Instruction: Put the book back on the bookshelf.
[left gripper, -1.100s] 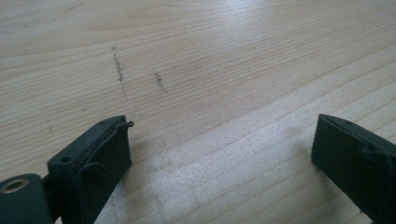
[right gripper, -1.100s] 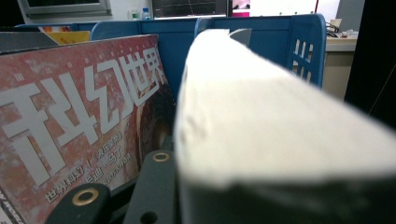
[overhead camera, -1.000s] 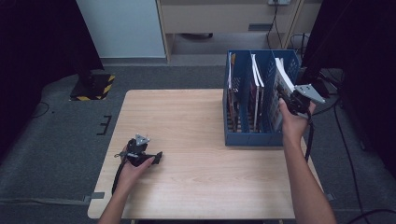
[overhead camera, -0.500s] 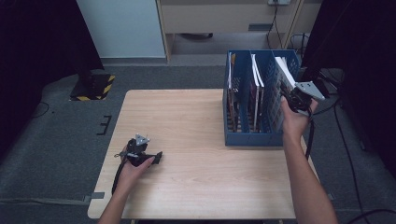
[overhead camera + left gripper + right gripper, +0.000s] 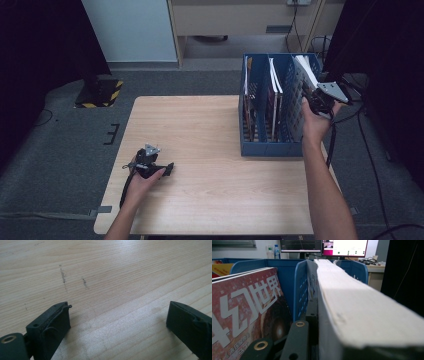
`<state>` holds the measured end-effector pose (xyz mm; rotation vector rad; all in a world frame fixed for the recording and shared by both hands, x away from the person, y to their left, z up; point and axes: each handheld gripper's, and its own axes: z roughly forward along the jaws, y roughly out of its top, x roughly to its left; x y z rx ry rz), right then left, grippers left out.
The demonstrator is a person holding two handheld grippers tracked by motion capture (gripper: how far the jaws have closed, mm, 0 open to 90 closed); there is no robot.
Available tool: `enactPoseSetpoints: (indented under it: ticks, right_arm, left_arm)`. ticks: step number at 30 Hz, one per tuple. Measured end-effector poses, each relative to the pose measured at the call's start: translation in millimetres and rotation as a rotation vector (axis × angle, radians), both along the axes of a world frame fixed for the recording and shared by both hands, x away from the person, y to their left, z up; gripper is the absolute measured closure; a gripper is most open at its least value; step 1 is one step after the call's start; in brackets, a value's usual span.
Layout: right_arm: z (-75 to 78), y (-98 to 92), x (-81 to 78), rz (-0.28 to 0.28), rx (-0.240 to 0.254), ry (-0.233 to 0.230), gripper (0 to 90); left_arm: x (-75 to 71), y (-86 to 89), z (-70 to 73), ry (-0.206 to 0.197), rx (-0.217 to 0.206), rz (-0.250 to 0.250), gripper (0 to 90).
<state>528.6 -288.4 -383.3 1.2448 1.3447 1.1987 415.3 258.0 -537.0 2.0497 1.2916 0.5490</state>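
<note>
Since 1 second ago, almost nothing has shifted: the right gripper [image 5: 320, 97] keeps its jaws clamped on a thick white book [image 5: 362, 315] in the rightmost slot of the blue rack [image 5: 270, 145]. On the table [image 5: 210, 130], the left gripper [image 5: 117, 325] rests wide open, holding nothing.

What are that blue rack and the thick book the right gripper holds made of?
The blue rack looks like moulded plastic: even blue colour, smooth rounded dividers pierced with slots. The thick book is paper: its white page edges show fine stacked layers with a matt finish. The right gripper grips it at the rack's right compartment.
</note>
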Motion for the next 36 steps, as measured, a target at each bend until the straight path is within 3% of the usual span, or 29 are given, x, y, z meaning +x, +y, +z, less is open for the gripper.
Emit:
enactPoseSetpoints:
  ticks: [7,12,20,27,36]
  right_arm:
    - [-7.5,4.2,3.0,0.013,-0.015,0.023,73.7]
    - [-13.0,9.7,0.1,0.027,-0.005,-0.002,73.5]
    - [-13.2,16.9,-1.1,0.037,-0.004,0.002,71.6]
    - [-12.6,15.4,-4.7,0.048,0.024,0.019,59.1]
    - [-13.9,12.2,-7.3,0.06,0.015,0.033,53.8]
  left_arm:
    - [0.1,0.0,0.0,-0.001,0.0,-0.004,4.3]
    - [0.1,-0.1,0.0,-0.002,0.001,-0.005,4.3]
    - [-0.3,0.0,0.2,-0.001,0.004,-0.006,4.5]
    - [0.1,0.0,0.0,-0.001,0.0,-0.006,4.4]
    - [0.1,0.0,0.0,0.0,0.0,-0.006,4.3]
